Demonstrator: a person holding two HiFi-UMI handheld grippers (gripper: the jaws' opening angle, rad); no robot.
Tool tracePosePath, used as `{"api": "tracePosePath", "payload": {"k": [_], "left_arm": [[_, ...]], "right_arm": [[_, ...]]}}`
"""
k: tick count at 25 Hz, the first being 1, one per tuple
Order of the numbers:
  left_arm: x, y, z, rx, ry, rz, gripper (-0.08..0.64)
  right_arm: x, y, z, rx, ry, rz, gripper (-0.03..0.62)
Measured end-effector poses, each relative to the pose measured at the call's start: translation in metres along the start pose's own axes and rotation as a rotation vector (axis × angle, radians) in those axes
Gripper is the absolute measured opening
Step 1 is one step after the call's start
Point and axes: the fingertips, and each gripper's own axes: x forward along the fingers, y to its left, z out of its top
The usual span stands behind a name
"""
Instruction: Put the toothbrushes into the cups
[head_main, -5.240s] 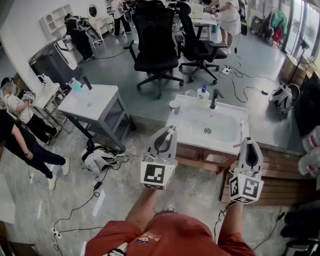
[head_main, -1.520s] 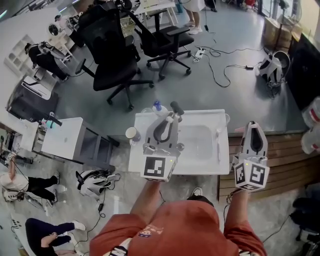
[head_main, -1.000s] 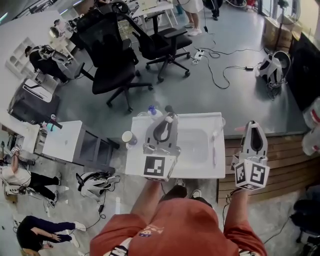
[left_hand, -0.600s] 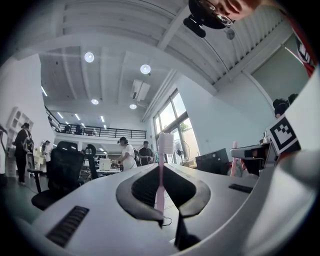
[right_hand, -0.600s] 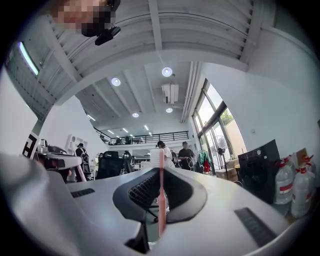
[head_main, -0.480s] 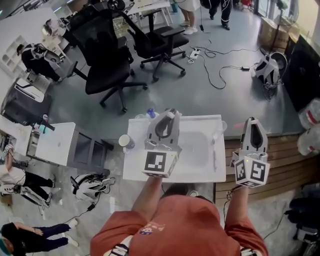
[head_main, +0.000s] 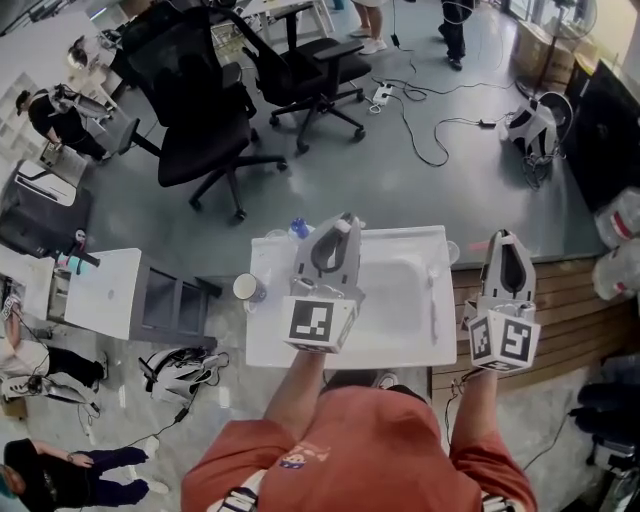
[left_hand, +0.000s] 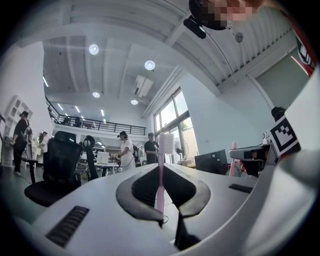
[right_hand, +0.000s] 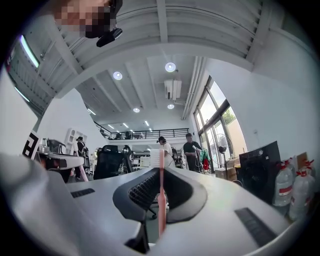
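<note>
left gripper (head_main: 345, 224) over white sink (head_main: 400, 345), jaws clamped on upright pink toothbrush (left_hand: 160, 175), right gripper (head_main: 507, 240) clamped on reddish toothbrush (right_hand: 161, 200), cup (head_main: 244, 288) at sink's left edge

We list two black office chairs (head_main: 200, 115), floor cables (head_main: 460, 123), a second white worktop (head_main: 100, 295) and a blue-capped bottle (head_main: 297, 228).

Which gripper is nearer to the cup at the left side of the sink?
Left. The left gripper is above the sink, just right of the cup; the right gripper is past the sink's right edge, much farther.
</note>
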Motion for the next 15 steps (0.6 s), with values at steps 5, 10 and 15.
{"api": "tracePosePath", "payload": {"k": [5,10,15], "left_arm": [[0.014,0.002,-0.018,-0.019,0.028,-0.018,0.037],[0.028,0.0,-0.031,-0.038,0.038,-0.039,0.037],[0.038,-0.003,-0.05,-0.06,0.068,-0.058,0.037]], "right_arm": [[0.009,-0.006,-0.017,0.0,0.029,-0.02,0.028],[0.018,-0.01,-0.029,0.001,0.05,-0.033,0.028],[0.025,-0.013,-0.044,0.005,0.067,-0.033,0.028]]}}
